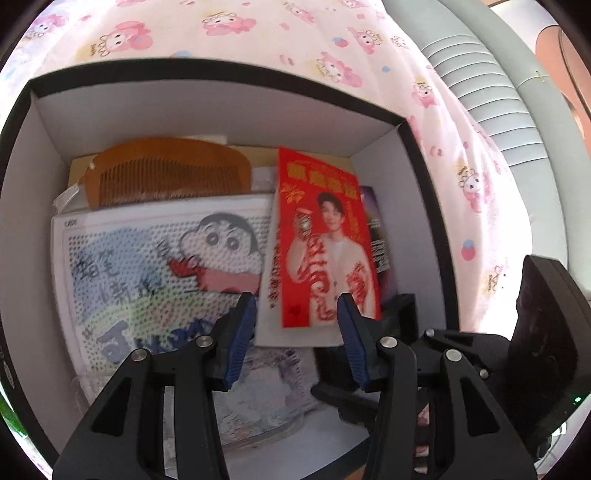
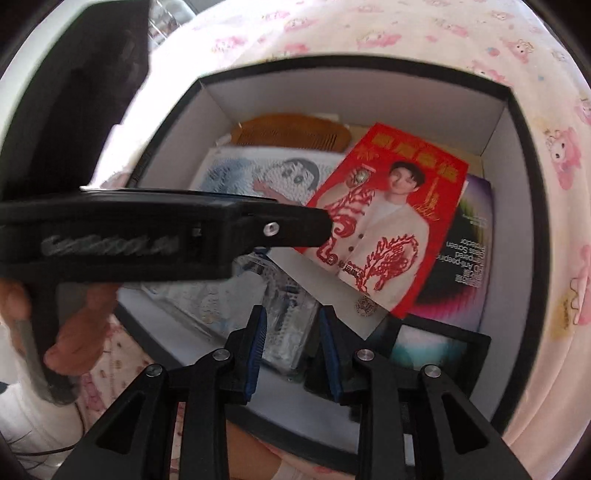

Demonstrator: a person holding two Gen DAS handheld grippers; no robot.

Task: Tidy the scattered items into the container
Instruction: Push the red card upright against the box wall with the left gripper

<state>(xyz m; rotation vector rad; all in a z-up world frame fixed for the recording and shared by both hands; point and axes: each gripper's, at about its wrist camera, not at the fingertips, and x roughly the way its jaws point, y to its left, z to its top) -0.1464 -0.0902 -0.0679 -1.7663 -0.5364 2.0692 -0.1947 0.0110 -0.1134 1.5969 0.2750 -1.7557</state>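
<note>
Hovering over box (image 1: 221, 110) on bedsheet (image 1: 258, 33): left gripper (image 1: 297, 325), fingers apart, red card (image 1: 325, 236) below, comb (image 1: 166, 173) already inside. Right view: right gripper (image 2: 291, 328) nearly together, empty; nothing seen left outside.

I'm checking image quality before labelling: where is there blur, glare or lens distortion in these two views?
Left wrist view: fisheye bends the box rim; the cartoon sheet is soft near the bottom, and the red envelope is fairly sharp. Right wrist view: motion-blurred throughout, with the bedsheet washed out by bright light.
</note>
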